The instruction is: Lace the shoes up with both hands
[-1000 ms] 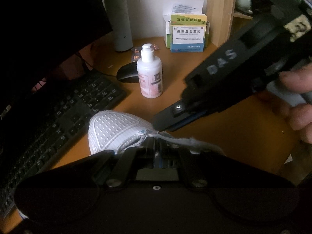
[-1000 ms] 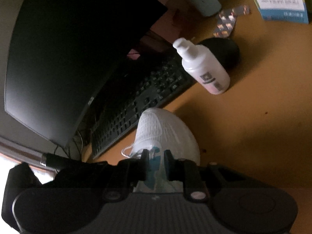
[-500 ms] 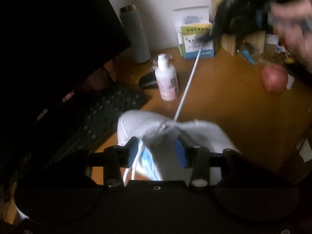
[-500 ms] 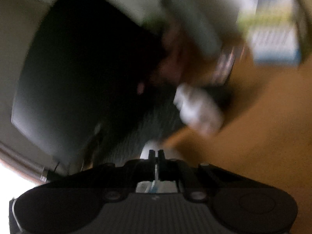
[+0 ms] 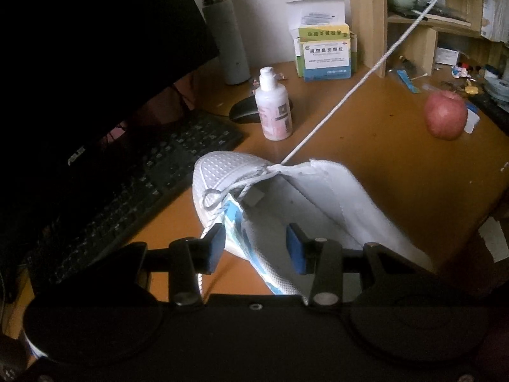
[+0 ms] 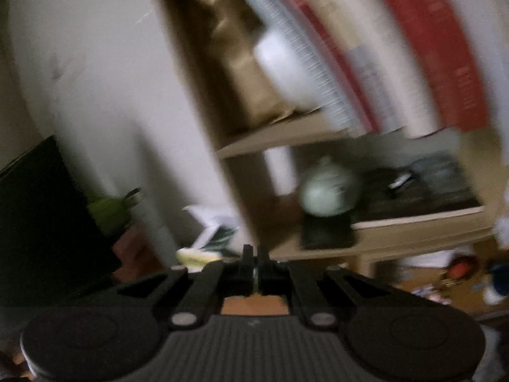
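Orange-brown wood makes up the one table (image 5: 366, 146), which carries everything in the left wrist view; one black monitor (image 5: 79, 47) fills the 10 o'clock area, its lower bezel bearing small pale lettering that looks like "ASUS"; one black keyboard (image 5: 133, 184) lies below it at 9 o'clock. One white mesh shoe (image 5: 241, 178) with blue side stripes lies at the centre, toe toward 11 o'clock, its tongue and opening spread toward 4 o'clock. One left hand-held gripper (image 5: 256, 248) sits at 6 o'clock with its blue pads apart, straddling the shoe's near side wall without pressing it; a second ago those pads were together over the lace area. One grey flask (image 5: 227, 41) stands at 12 o'clock; one medicine box (image 5: 326, 52) beside it carries Chinese print too small to read; one white bottle (image 5: 275, 108) has a pink label, illegible; one red apple (image 5: 445, 116) lies at 2 o'clock; one dark mouse (image 5: 246, 113) sits just behind the bottle. One white shoelace (image 5: 350, 95) runs taut from the shoe's eyelets up to 1 o'clock, where a second ago it lay slack on the shoe with the other tool just above it. In the blurred right wrist view, the right hand-held gripper (image 6: 254, 262) is closed together, a pale sliver between its tips, facing a wooden shelf (image 6: 286, 137) rather than the table as before.
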`<state>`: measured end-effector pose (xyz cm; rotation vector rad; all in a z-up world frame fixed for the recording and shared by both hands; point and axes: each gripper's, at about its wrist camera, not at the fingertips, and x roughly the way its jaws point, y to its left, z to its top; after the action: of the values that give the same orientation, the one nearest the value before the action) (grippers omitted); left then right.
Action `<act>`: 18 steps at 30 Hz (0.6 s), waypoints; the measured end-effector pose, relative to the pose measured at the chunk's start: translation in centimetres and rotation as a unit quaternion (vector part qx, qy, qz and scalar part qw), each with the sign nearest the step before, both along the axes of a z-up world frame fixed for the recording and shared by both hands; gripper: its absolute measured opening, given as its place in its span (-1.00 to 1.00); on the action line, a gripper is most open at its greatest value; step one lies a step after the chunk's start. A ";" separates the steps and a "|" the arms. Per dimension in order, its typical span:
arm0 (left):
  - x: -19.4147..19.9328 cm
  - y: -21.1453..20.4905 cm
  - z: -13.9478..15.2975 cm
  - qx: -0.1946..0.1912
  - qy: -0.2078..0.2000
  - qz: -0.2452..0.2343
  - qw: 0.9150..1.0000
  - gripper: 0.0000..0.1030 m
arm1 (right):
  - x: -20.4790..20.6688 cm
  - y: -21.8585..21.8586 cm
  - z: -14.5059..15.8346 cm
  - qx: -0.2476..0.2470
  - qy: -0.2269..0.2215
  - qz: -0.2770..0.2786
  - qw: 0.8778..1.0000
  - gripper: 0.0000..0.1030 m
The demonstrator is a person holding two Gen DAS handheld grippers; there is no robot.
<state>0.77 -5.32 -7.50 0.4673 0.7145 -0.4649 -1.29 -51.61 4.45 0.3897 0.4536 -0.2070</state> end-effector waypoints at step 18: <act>-0.2 0.1 0.1 0.002 -0.005 0.009 1.000 -0.20 | -4.7 -1.7 2.9 -0.068 -0.041 -0.080 0.994 -0.96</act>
<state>0.61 -5.17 -7.39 0.4665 0.7102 -0.4442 -5.97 -53.36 7.34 0.2993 0.3256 -0.3747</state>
